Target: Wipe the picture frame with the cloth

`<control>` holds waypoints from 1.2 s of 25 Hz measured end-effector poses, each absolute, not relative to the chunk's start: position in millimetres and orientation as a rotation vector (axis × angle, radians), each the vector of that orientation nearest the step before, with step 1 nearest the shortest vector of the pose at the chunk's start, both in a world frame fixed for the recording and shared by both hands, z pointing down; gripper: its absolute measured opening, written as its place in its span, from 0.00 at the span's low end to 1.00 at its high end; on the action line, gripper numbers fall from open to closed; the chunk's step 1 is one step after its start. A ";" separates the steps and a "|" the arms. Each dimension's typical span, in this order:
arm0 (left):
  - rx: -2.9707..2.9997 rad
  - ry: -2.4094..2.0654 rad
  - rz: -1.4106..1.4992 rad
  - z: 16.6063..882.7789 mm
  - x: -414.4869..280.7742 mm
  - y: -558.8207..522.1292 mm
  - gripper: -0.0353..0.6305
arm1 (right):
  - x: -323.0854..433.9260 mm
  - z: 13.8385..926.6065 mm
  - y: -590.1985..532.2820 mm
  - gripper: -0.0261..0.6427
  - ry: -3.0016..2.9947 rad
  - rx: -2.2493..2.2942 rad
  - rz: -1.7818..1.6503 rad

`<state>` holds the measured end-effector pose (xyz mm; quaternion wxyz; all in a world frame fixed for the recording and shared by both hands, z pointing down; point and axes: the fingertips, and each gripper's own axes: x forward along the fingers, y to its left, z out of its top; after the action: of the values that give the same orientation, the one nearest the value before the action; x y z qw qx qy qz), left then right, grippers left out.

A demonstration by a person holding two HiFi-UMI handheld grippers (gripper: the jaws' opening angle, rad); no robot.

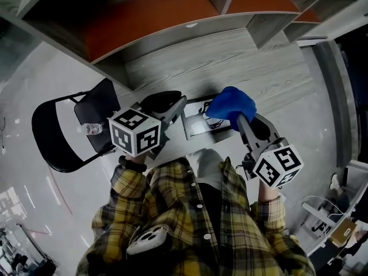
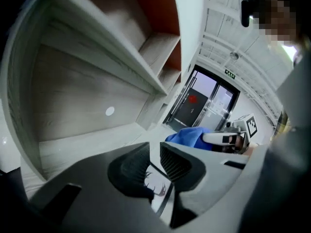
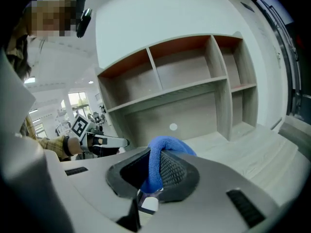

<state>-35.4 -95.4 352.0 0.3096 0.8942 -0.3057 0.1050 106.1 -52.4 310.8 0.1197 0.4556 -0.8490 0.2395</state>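
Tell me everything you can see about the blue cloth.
The blue cloth is bright blue, soft and nappy, like microfibre, and is bunched into a rounded wad. The right gripper is shut on it: a fold runs down between the jaws and the rest bulges out past their tips. It sits over the right end of the picture frame, above the grey wood-grain desk. Whether it presses on the frame cannot be told.

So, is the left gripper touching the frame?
Touching. The left gripper view shows the left gripper with its jaws shut on the edge of the frame, one pad on each side.
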 end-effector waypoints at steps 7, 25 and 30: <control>2.482 -0.838 0.053 253.1 -7.5 -69.6 0.06 | 102.7 242.4 -41.1 0.11 -2.654 1.236 0.533; 2.558 -0.825 0.035 211.3 14.4 -59.1 0.06 | 83.1 206.1 -41.1 0.11 -2.799 1.088 0.426; 2.562 -0.804 0.031 208.3 15.4 -62.4 0.06 | 83.6 206.9 -43.3 0.11 -2.789 1.099 0.430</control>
<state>15.4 -62.4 208.3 0.2259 0.9294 -0.2917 0.0114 83.6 -43.3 206.9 0.0568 0.3623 -0.9195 0.1418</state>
